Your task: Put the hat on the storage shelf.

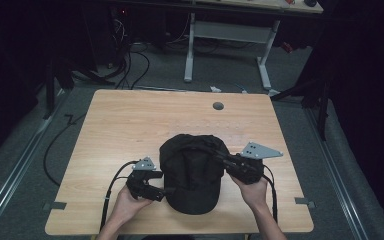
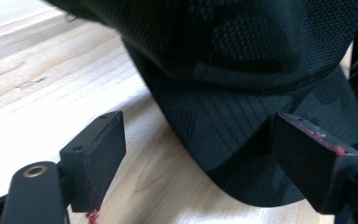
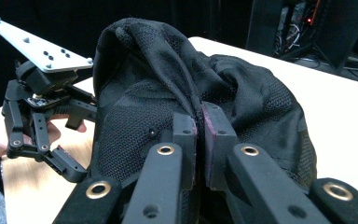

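- Cap (image 1: 192,172): a black mesh one, lying near the front edge of the bench (image 1: 130,120), brim toward the person, between the two hands.
- Right tongs (image 3: 199,122) have their jaws pressed together on a pinched fold of the crown's mesh, pulling it up into a ridge; in the high view the right tongs (image 1: 219,154) reach in from the cap's right side.
- Left tongs (image 2: 198,154) stand wide open with nothing in them, one jaw on either side of the brim's edge, low over the wood; the high view shows the left tongs (image 1: 166,190) just beside the brim's left side.
- To do this well, I would slide the open jaws further over the brim so that they bite stiff brim, not loose mesh, then close squarely.
- Keep the right grip steady and level; a hard pull could slip off the thin fabric or drag the cap away from the left jaws.
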`<control>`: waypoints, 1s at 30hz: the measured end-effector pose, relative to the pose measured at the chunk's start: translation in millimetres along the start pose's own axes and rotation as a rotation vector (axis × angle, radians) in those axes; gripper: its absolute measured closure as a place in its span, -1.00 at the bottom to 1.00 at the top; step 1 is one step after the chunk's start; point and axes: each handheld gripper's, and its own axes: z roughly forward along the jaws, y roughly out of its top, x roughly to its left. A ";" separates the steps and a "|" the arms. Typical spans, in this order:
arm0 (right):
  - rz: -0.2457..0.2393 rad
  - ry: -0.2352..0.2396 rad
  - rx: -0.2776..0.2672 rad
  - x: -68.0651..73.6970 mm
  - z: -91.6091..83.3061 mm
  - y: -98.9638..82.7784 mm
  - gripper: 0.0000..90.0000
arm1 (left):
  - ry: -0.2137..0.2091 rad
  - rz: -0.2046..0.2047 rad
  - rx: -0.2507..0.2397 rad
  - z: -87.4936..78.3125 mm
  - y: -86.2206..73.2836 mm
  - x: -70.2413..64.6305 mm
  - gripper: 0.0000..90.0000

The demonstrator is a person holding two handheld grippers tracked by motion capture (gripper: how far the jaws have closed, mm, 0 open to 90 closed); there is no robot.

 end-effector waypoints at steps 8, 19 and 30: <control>-0.014 0.048 -0.019 2.5 3.0 0.2 0.90 | -0.040 0.001 -0.002 0.9 0.6 -0.4 -0.49; -0.030 0.082 -0.048 2.4 4.9 2.3 0.90 | -0.065 0.024 -0.014 -3.5 2.4 -4.0 -0.22; -0.062 0.039 -0.061 0.8 4.7 5.8 0.89 | -0.076 0.034 -0.041 -12.9 4.4 -5.5 0.20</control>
